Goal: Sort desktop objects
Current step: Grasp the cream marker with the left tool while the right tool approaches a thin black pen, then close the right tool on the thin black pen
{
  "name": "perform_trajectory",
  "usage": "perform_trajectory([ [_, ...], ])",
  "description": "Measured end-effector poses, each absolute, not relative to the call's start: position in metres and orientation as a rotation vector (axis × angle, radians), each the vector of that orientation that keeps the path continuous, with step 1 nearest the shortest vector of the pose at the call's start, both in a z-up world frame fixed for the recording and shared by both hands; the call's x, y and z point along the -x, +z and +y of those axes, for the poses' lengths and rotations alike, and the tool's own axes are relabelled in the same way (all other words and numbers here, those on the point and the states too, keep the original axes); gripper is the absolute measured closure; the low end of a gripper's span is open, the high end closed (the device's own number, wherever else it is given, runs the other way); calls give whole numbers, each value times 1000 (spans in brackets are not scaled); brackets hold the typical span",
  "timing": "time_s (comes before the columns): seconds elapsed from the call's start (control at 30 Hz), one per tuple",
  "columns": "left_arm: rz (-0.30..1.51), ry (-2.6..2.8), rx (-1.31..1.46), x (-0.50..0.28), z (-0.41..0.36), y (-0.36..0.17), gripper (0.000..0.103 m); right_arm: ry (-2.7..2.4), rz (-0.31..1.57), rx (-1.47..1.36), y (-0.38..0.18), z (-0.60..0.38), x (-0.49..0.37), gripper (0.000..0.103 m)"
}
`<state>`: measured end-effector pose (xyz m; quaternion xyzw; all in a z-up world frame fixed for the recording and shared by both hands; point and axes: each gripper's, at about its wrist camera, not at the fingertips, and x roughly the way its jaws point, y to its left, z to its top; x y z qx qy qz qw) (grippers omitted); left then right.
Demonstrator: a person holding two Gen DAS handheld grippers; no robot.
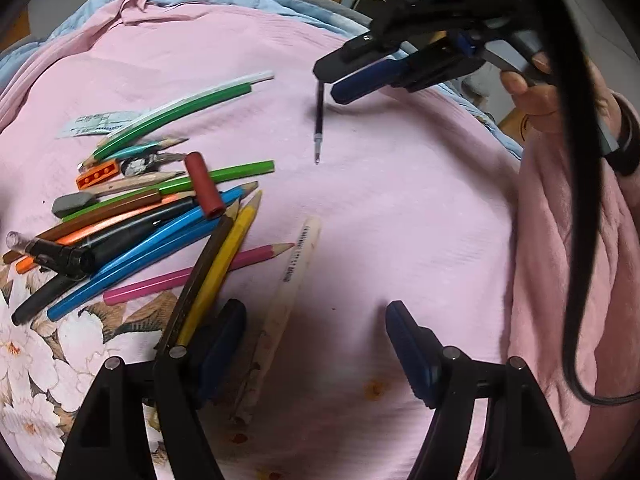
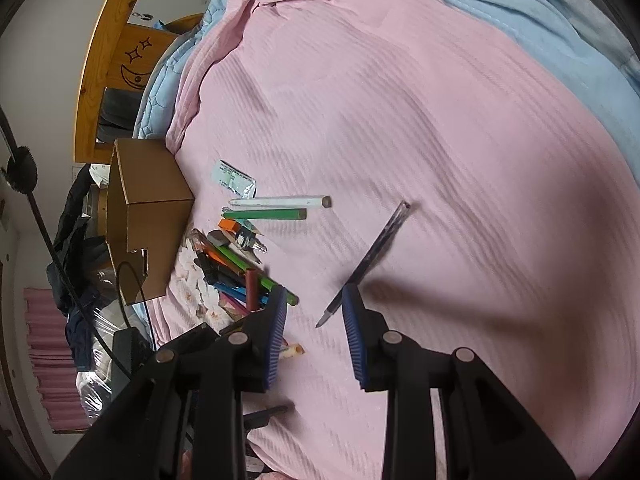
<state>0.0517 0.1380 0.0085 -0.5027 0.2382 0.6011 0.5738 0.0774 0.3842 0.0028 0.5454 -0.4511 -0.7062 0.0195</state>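
Observation:
A dark pen refill (image 1: 318, 124) lies alone on the pink sheet (image 1: 400, 200); it also shows in the right wrist view (image 2: 372, 260). My right gripper (image 2: 314, 312) is open, its fingers just above and beside the refill's tip, not touching it; it shows from outside in the left wrist view (image 1: 326, 84). A pile of coloured pencils (image 1: 160, 216), a maroon cap (image 1: 205, 186), an orange sharpener (image 1: 98, 174) and a grey eraser (image 1: 72, 204) lies to the left. My left gripper (image 1: 312, 320) is open and empty, over a cream pencil (image 1: 288, 292).
A brown cardboard box (image 2: 148, 216) stands at the bed's edge beside the pile. A small paper packet (image 1: 96, 124) lies beyond the pencils. A wooden headboard (image 2: 104, 80) and a blue quilt (image 2: 520, 8) border the sheet. A black cable (image 1: 576, 200) hangs at right.

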Motion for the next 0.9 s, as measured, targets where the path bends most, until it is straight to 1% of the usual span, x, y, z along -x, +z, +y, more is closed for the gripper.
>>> perform_trajectory([
  [0.07,553,1418,1187,-45,144,9,33,-2199,-1395,-1695,4,384,-78,72],
  [0.13,587,1442,1179,-45,143,10,43,-2199,-1398,-1698,3,384,-77,72],
  [0.2,628,1482,1168,-44,141,11,68,-2190,-1414,-1700,2,386,-78,72],
  [0.27,630,1517,1180,-38,139,11,81,-2185,-1432,-1694,1,387,-79,72],
  [0.37,628,1500,1205,-33,138,12,82,-2188,-1457,-1679,2,390,-81,72],
  [0.47,719,1476,1179,-38,145,13,82,-2190,-1477,-1660,3,394,-82,72],
  [0.53,748,1466,1172,-38,146,14,82,-2191,-1488,-1652,4,395,-83,72],
  [0.6,761,1467,1160,-39,146,16,88,-2180,-1508,-1647,2,397,-84,72],
  [0.67,782,1503,1122,-44,143,18,92,-2163,-1529,-1641,1,398,-85,72],
  [0.77,822,1562,1051,-56,139,20,93,-2144,-1551,-1633,-1,399,-85,72],
  [0.9,790,1595,1056,-54,134,22,93,-2145,-1544,-1634,-1,398,-85,72],
])
